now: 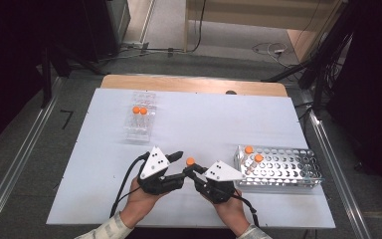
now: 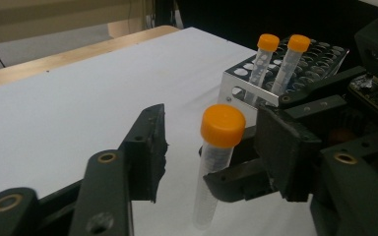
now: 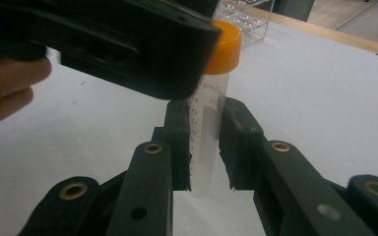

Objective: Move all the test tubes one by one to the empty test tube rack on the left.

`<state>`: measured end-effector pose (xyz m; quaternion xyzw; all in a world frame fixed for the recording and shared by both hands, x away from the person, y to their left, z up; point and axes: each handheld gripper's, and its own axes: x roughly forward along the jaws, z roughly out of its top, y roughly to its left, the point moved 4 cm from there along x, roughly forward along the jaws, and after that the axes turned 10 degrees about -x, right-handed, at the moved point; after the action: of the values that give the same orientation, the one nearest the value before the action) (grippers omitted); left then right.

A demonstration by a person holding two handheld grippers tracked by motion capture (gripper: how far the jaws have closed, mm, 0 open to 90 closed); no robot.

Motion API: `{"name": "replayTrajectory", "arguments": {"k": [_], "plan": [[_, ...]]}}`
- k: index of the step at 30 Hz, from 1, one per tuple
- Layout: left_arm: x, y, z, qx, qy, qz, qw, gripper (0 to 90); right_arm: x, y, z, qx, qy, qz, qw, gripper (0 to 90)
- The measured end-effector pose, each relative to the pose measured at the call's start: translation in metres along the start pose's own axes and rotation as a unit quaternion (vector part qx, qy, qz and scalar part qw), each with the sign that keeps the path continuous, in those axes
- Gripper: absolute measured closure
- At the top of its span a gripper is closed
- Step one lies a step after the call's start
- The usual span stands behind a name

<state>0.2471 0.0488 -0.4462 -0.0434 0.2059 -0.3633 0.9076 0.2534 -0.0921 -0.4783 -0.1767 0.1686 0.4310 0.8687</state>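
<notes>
Behind the left gripper (image 3: 128, 54), tube (image 3: 206, 137) cap half-hidden.

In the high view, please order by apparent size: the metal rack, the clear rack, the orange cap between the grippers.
1. metal rack, largest
2. clear rack; it lies farther away, so true size is unsure
3. orange cap, smallest

You're basically in a lab setup here. You've got a white table (image 1: 104, 164) with a metal tube rack (image 1: 283, 169) at the near right holding orange-capped tubes (image 1: 249, 150), and a clear plastic rack (image 1: 140, 122) at the far left with two more. Around it you can see dark stands (image 1: 328, 55), loose cables (image 1: 271, 49) on the grey floor and metal rails (image 1: 15, 164) down both sides, so it's more of a test rig room than a wet lab.
</notes>
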Motion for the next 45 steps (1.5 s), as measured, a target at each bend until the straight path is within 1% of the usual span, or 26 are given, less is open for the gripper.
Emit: {"name": "replayTrajectory", "arguments": {"k": [6,11,14,23,24,26,28,29,30,31,33,36,37,41,45], "plan": [[0.0,0.001,0.0,0.003,-0.004,-0.001,1.0,60.9,0.0,0.002,0.003,0.0,-0.004,0.003,1.0,72.7],[0.002,0.001,-0.001,0.005,0.0,-0.008,1.0,64.1,0.0,0.002,0.003,0.002,-0.003,0.004,1.0,72.7],[0.003,0.0,-0.002,0.007,0.001,-0.009,0.9999,68.9,0.0,0.002,0.003,0.004,-0.003,0.004,1.0,72.6],[0.003,0.0,-0.001,0.007,0.001,-0.011,0.9999,70.5,-0.001,0.0,0.003,0.007,-0.002,0.008,0.9999,71.4],[0.003,0.001,-0.001,0.007,0.0,-0.009,0.9999,70.5,-0.001,0.0,0.003,0.009,-0.002,0.008,0.9999,67.2],[0.001,0.003,0.0,0.005,-0.002,-0.007,1.0,70.5,-0.002,-0.001,0.003,0.009,-0.001,0.017,0.9998,53.3],[0.0,0.006,0.002,0.003,-0.004,-0.004,1.0,70.5,-0.003,-0.002,0.003,0.01,0.0,0.018,0.9998,39.1],[0.0,0.007,0.002,0.002,-0.004,-0.002,1.0,70.5,-0.003,-0.003,0.003,0.015,0.003,0.018,0.9997,33.2],[0.0,0.009,0.002,0.001,-0.003,-0.001,1.0,70.5,-0.003,-0.004,0.003,0.019,0.005,0.02,0.9996,28.9],[0.0,0.009,0.002,-0.001,-0.004,-0.001,1.0,70.5,-0.004,-0.005,0.003,0.021,0.007,0.02,0.9996,26.6],[0.0,0.011,0.003,-0.002,-0.004,0.002,1.0,70.5,-0.005,-0.006,0.003,0.021,0.008,0.022,0.9995,23.0],[-0.001,0.014,0.003,-0.006,-0.004,0.005,1.0,70.5,-0.008,-0.005,0.002,0.021,0.01,0.025,0.9994,20.0],[-0.001,0.015,0.004,-0.005,-0.005,0.007,0.9999,70.5,-0.009,-0.005,0.003,0.023,0.011,0.026,0.9993,19.5],[-0.003,0.021,0.006,-0.012,-0.01,0.014,0.9998,70.5,-0.017,-0.005,0.002,0.019,0.011,0.026,0.9994,19.1],[-0.004,0.027,0.006,-0.016,-0.009,0.022,0.9996,70.5,-0.027,-0.006,-0.002,0.016,0.016,0.026,0.9994,19.2]]}}
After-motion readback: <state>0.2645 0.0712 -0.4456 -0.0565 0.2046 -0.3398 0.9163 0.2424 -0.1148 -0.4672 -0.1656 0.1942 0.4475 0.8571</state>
